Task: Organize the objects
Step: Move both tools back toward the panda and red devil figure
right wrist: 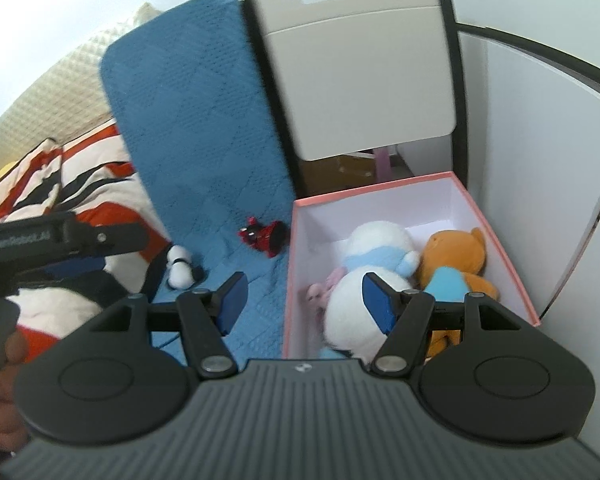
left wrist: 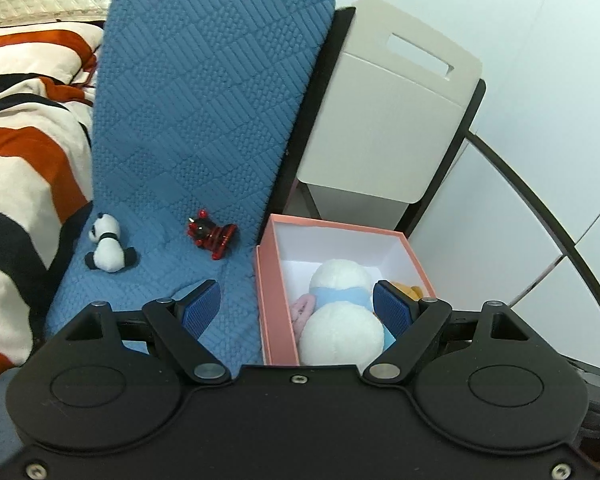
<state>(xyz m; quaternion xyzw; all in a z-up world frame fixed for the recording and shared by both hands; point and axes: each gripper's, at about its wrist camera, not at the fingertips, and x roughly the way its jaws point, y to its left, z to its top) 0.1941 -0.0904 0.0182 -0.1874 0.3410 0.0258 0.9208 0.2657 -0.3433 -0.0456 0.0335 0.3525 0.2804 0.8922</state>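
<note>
A pink box (left wrist: pixel 262 280) (right wrist: pixel 512 248) stands on the blue blanket (left wrist: pixel 204 120) (right wrist: pixel 204 128). In it lie a white plush with a light-blue scarf (left wrist: pixel 340 320) (right wrist: pixel 376 248), an orange plush (right wrist: pixel 456 256) and a small pink plush (right wrist: pixel 320 292). A panda plush (left wrist: pixel 107 244) (right wrist: pixel 179 268) and a red toy (left wrist: pixel 211 234) (right wrist: pixel 264 236) lie on the blanket left of the box. My left gripper (left wrist: pixel 298 306) is open and empty over the box's left wall. My right gripper (right wrist: pixel 304 302) is open and empty at the same wall.
A beige chair back (left wrist: pixel 392 112) (right wrist: pixel 360 76) stands behind the box. A striped orange, white and black quilt (left wrist: pixel 16 168) (right wrist: pixel 84 184) lies at the left. White cabinet panels (left wrist: pixel 540 80) are at the right. The left gripper's body (right wrist: pixel 52 240) shows in the right wrist view.
</note>
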